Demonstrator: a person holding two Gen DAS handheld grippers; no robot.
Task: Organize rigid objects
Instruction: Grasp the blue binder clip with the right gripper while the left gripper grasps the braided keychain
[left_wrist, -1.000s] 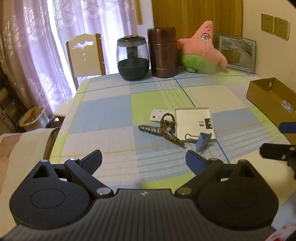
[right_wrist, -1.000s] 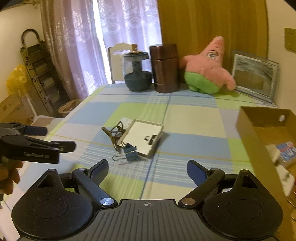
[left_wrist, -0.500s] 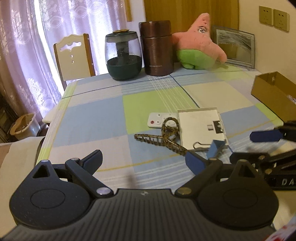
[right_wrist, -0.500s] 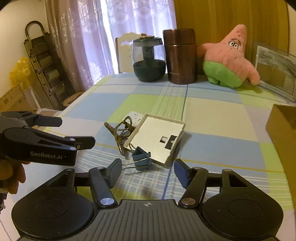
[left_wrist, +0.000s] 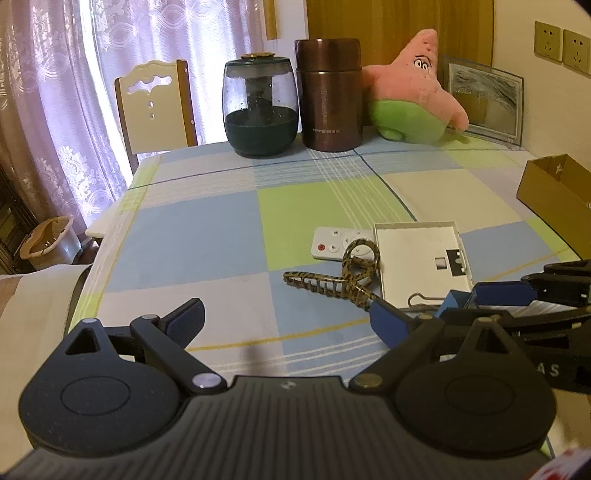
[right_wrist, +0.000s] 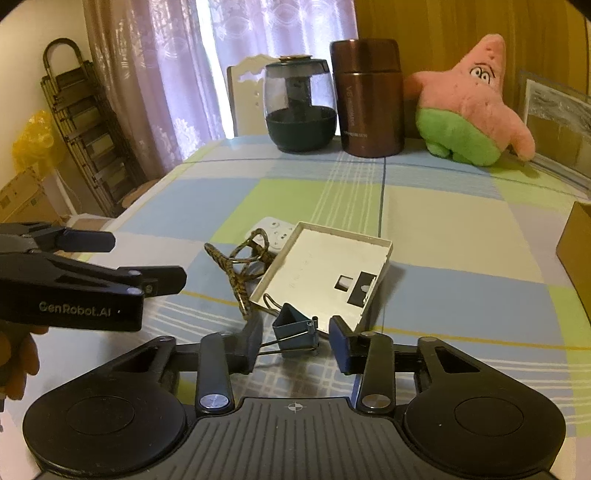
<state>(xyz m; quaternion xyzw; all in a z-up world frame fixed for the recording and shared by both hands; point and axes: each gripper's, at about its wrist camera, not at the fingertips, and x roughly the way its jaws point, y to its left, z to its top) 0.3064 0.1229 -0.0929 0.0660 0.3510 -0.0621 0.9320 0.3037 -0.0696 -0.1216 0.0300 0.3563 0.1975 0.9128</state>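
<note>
A blue binder clip (right_wrist: 295, 330) lies on the checked tablecloth just in front of a white plastic cover (right_wrist: 325, 266). My right gripper (right_wrist: 295, 341) straddles the clip and its jaws are closing; a small gap still shows between the clip and the right pad. A leopard-print hair claw (right_wrist: 236, 273) and a white remote (right_wrist: 275, 230) lie to the left of the cover. In the left wrist view, my left gripper (left_wrist: 286, 315) hovers open and empty over bare cloth, left of the hair claw (left_wrist: 332, 286). The clip (left_wrist: 452, 301) shows there between the right gripper's fingers (left_wrist: 506, 291).
A cardboard box (left_wrist: 554, 192) sits at the table's right edge. A glass teapot (left_wrist: 260, 107), a brown flask (left_wrist: 328, 96), a pink plush star (left_wrist: 413, 92) and a picture frame (left_wrist: 484, 99) line the far edge. A chair (left_wrist: 153, 107) stands behind the table.
My right gripper has come forward and down onto the binder clip, and its jaws have narrowed around it. The left gripper has moved slightly forward and stays open.
</note>
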